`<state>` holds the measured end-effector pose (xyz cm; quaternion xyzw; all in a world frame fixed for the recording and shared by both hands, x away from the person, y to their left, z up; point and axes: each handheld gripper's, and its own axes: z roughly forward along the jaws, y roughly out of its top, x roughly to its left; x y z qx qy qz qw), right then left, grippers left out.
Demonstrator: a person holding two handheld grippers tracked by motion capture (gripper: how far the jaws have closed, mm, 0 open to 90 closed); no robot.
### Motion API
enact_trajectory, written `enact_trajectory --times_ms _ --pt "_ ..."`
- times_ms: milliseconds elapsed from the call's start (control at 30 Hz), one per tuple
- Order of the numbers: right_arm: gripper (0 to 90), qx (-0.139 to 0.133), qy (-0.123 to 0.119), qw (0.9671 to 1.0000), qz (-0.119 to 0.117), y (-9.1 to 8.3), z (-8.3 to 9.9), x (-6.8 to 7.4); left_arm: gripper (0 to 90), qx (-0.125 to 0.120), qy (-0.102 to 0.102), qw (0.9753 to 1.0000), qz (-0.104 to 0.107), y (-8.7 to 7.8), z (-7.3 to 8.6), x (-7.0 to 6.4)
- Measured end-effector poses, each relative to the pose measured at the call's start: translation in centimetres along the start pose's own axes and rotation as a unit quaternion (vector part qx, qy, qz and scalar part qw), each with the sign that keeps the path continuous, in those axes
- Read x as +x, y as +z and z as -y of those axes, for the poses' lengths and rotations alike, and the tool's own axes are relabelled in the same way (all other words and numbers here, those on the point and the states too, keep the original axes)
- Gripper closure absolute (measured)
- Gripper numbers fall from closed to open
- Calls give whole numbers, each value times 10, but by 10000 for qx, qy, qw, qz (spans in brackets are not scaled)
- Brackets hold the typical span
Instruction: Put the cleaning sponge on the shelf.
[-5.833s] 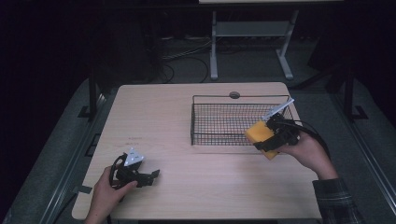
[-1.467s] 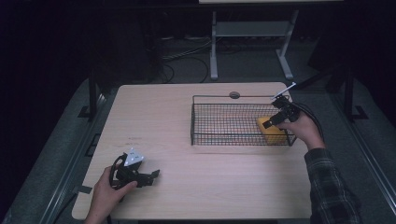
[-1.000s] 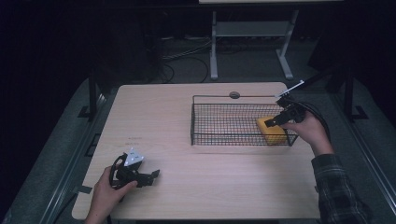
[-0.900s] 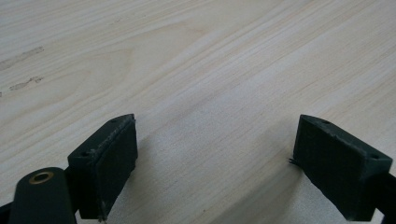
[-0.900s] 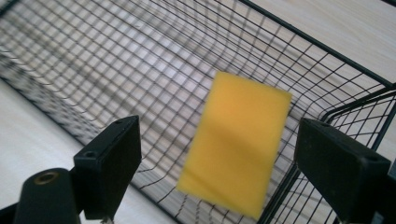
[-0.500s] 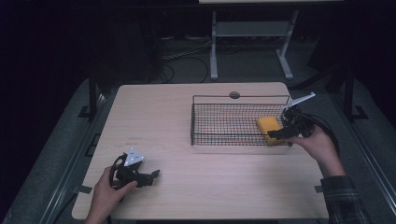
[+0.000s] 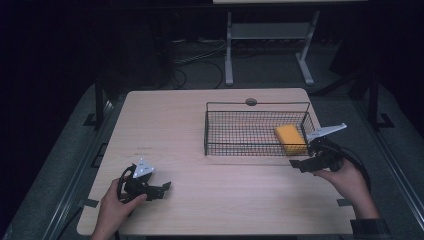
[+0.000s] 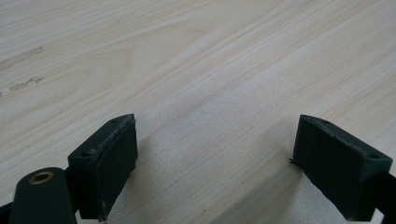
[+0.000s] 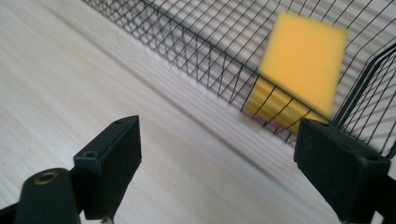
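Yellow and blocky, a sponge [image 7: 290,138] lies inside the black wire basket [image 7: 235,132], at its right end, close against the right wall. The basket sits on the right half of a pale wooden table [image 7: 170,125], near the far edge, just in front of a small round hole [image 7: 251,102] in the tabletop.

The right gripper [image 7: 306,163] is outside the basket, just beside its near right corner and low over the wood, held by the person's right hand [image 7: 350,182]. In the right gripper view its jaws stand wide apart with nothing between them; beyond them the sponge [image 9: 299,70] shows through the basket's mesh [image 9: 196,60], slightly blurred.

The left gripper [image 7: 157,189] rests at the near left part of the table, well apart from the basket, with the person's left hand [image 7: 114,207] wrapped around it. The left gripper view shows its jaws spread wide and holding nothing, with bare wood grain [image 8: 201,84] between and beyond them.

A white metal stand [image 7: 267,45] and some cables [image 7: 200,60] lie on the dark floor beyond the table.
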<state>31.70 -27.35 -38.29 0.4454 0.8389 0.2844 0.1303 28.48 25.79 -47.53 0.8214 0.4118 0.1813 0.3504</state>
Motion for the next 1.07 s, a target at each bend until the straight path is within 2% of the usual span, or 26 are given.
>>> enact_trajectory --times_ms 200,367,633,800,1067 --pt "146 -42 -1 10000 -32 5 21 6 130 -12 -7 10000 -5 0 0 0" --pt "145 -60 51 9999 -64 17 40 8 130 -17 -9 10000 -9 0 0 0" --pt "138 -30 33 10000 34 35 61 14 130 -22 -15 10000 -7 0 0 0" --pt "134 66 117 9999 68 43 69 15 130 -11 -4 10000 -11 0 0 0" --pt "126 -31 100 9998 148 51 77 18 131 -6 -26 10000 -33 0 1 -1"
